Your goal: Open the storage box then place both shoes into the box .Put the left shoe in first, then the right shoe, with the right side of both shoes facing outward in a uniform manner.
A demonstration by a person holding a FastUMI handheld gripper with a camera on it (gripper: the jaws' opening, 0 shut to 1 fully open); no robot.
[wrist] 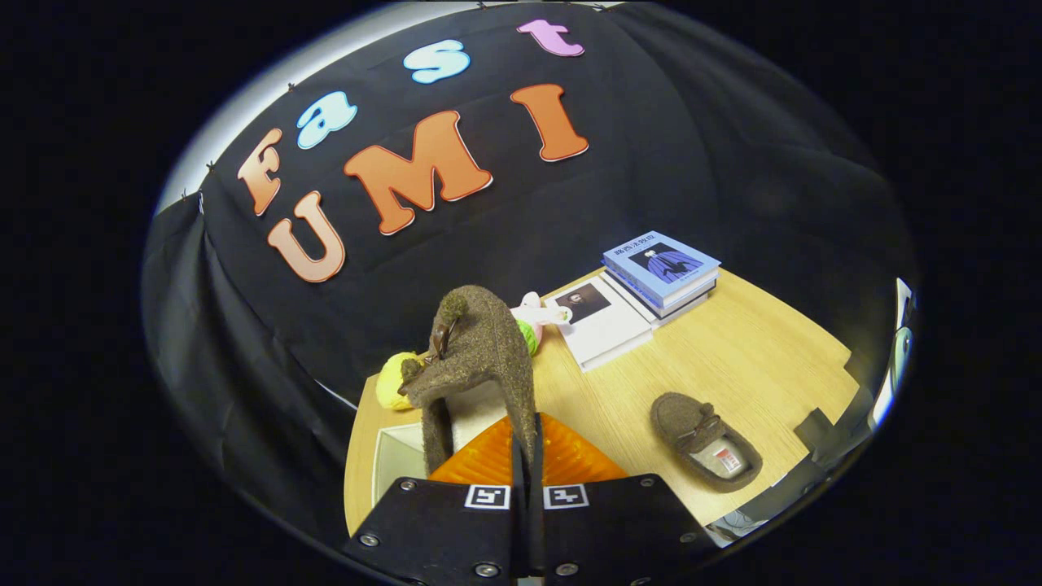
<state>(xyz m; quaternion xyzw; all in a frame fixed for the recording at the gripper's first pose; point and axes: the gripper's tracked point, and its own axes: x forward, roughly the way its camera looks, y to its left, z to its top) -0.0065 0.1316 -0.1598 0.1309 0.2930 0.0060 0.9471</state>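
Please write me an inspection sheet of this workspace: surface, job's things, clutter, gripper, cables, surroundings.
Surface: wooden table, with a notch in its far corner.
Job's things: one brown shoe held up in the fingers, toe upward, above the white box; second shoe lies on the table, opening up.
Clutter: stack of books, a white book beside it, plush toys behind the held shoe.
Gripper: gripper shut on the shoe's side wall.
Cables: nothing seen.
Surroundings: black cloth wall behind the table.
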